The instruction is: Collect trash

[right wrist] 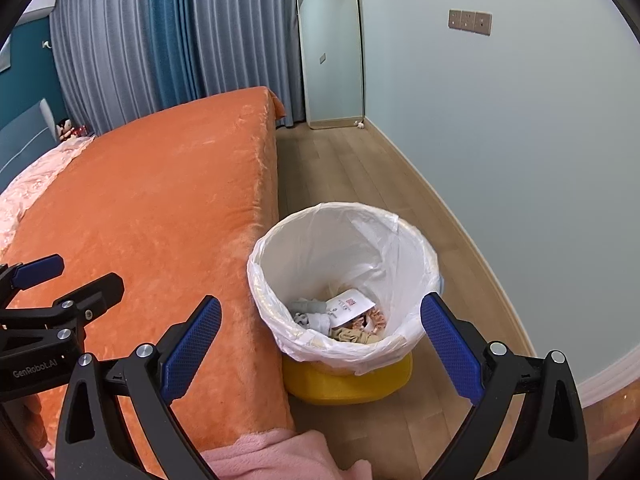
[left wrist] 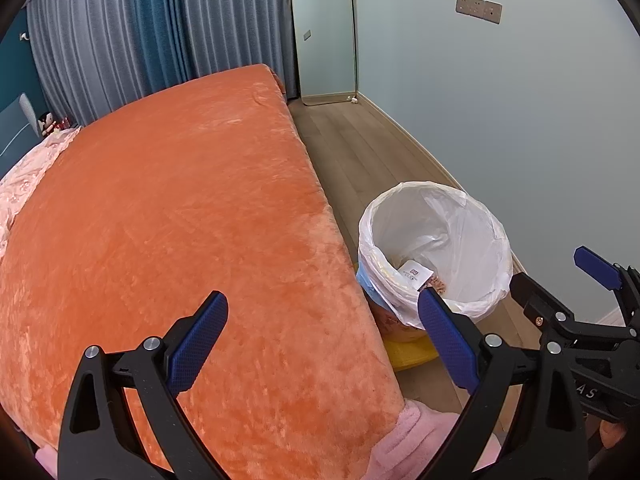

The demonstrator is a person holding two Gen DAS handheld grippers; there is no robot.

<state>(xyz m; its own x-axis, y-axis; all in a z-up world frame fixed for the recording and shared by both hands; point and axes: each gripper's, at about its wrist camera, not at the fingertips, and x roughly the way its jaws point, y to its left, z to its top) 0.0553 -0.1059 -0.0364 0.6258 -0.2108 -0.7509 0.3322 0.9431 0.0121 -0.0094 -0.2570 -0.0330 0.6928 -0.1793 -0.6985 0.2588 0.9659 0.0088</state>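
While both tools stand with jaws spread wide and nothing between them, the right gripper [right wrist: 320, 344] frames the yellow bin [right wrist: 348, 380] at lower centre, its white liner [right wrist: 340, 248] holding paper and scraps [right wrist: 352, 312]. Across in the other view, the left gripper [left wrist: 324, 344] hangs over the orange bedspread [left wrist: 160, 220], bin to its right. Wood floor [right wrist: 340, 172], curtains [right wrist: 140, 40] and a leaning mirror [right wrist: 332, 48] fill the upper frame.

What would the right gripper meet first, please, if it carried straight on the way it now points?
Probably the trash bin: the right gripper, fingers wide open and empty, aims down into its white bag liner, towards the card and scraps inside. Depth is hard to judge.
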